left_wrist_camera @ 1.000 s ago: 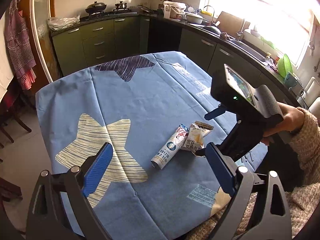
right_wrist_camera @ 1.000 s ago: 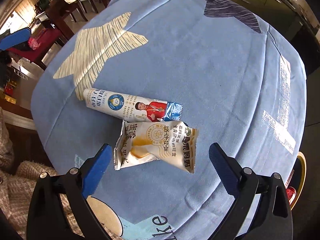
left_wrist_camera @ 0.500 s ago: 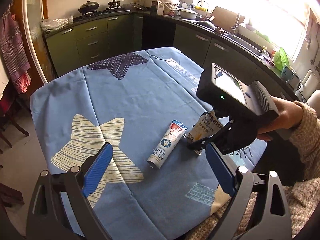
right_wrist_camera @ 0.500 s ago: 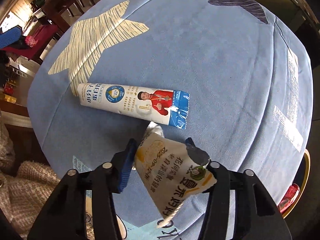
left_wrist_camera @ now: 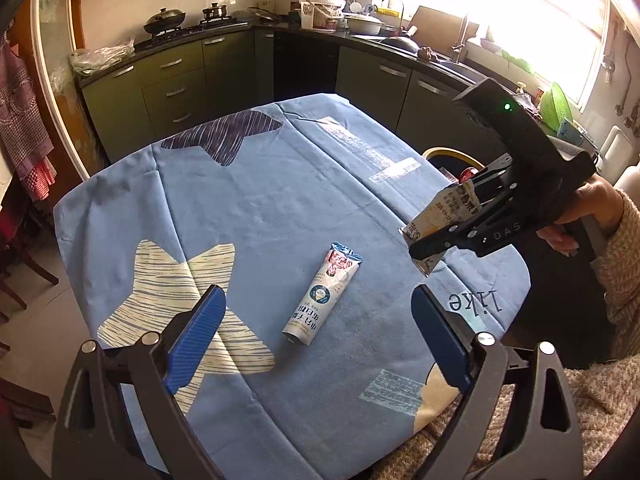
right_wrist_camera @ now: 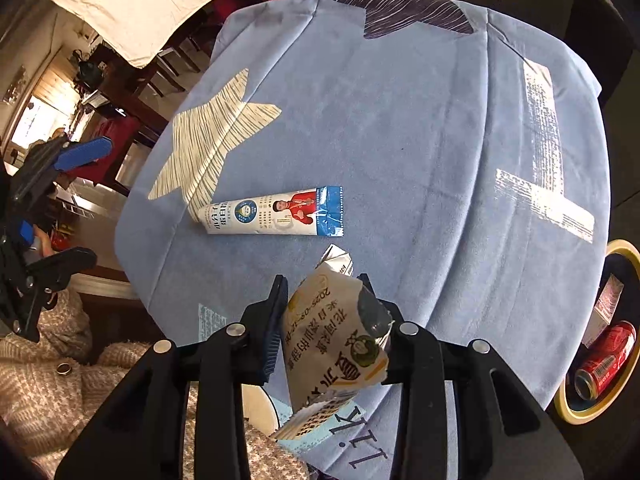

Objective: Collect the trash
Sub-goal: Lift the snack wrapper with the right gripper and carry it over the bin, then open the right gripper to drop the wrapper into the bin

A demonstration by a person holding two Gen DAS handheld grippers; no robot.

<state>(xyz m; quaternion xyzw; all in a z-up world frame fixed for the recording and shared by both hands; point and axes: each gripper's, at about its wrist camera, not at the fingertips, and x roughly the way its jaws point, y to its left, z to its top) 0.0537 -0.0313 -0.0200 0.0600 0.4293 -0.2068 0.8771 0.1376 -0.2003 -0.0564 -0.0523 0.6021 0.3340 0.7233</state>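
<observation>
Blue star-print tablecloth point(left_wrist_camera: 280, 200) in a kitchen; right gripper point(right_wrist_camera: 324, 312) fingers pinch a snack wrapper point(right_wrist_camera: 336, 344), left gripper point(left_wrist_camera: 316, 336) fingers wide

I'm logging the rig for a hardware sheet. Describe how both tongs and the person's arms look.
Both tongs are black, skeletal frames with silver pivot bolts and ribbed blue pads. The left tongs match the right tongs. The left wrist view shows a green status light and pale "DAS" lettering on the right unit's body. The sleeve is beige knit; a ring shows on one finger.
</observation>
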